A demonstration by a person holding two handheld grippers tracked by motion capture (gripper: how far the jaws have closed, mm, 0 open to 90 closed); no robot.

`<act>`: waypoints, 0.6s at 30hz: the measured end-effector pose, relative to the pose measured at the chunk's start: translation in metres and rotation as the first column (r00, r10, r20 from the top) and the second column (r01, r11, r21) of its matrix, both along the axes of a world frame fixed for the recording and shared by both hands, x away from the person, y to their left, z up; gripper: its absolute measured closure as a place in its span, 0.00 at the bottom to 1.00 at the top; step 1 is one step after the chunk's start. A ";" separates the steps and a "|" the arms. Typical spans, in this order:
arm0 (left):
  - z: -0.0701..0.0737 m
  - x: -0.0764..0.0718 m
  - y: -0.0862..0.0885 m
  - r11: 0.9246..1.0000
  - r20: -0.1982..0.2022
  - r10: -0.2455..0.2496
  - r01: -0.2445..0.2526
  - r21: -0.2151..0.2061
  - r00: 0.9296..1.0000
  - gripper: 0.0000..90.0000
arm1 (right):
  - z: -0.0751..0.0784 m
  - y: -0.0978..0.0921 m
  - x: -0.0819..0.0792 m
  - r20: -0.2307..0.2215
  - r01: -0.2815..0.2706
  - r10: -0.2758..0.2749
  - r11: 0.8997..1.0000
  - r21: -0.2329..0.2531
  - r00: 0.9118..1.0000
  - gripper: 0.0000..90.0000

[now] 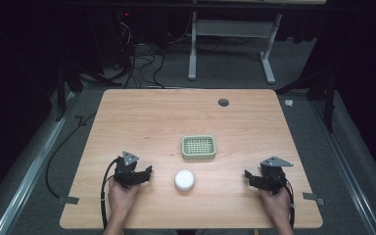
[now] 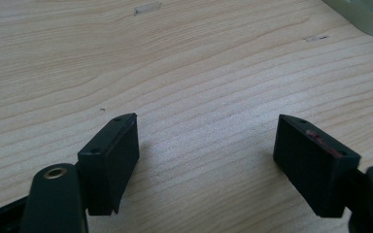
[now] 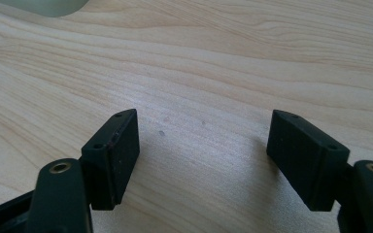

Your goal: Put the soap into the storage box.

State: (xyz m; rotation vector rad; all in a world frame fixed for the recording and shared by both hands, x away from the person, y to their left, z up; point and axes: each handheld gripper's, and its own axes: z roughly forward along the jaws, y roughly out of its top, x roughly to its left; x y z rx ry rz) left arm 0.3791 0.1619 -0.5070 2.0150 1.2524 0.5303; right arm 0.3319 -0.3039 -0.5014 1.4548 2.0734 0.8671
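Observation:
A pale green tray with a slotted grid top point(image 1: 199, 147) sits near the middle of the wooden table point(image 1: 152, 117). In front of it lies a round white puck-shaped object point(image 1: 184, 179). My left gripper point(image 1: 146, 173) rests on the table left of the white object, held by a hand, its jaws wide apart over bare wood point(image 2: 206, 141). My right gripper point(image 1: 249, 175) rests to the right of the white object, also open over bare wood point(image 3: 203, 136). A corner of the green tray point(image 2: 364, 14) shows at the left gripper view's top right, and its edge point(image 3: 43, 6) at the right gripper view's top left.
A dark round grommet point(image 1: 223, 102) sits in the table's far right part. Beyond the table stand a white desk frame point(image 1: 230, 44) and tangled cables point(image 1: 137, 54) on grey carpet. Tape tabs point(image 1: 313, 197) mark the table's near corners.

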 end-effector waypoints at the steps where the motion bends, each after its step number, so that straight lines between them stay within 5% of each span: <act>1: 0.000 0.000 0.000 1.000 0.000 0.000 0.000 0.000 1.000 0.28 | 0.000 0.000 0.000 0.000 0.000 0.000 1.000 -0.001 1.000 0.31; 12: 0.002 0.001 0.005 1.000 -0.008 0.002 -0.002 -0.007 1.000 0.29 | 0.000 0.000 0.000 0.001 -0.001 0.001 1.000 0.000 1.000 0.31; 18: 0.013 -0.004 0.009 0.999 0.007 -0.020 0.020 -0.048 1.000 0.29 | 0.000 0.000 0.000 0.001 -0.002 0.002 1.000 -0.001 1.000 0.31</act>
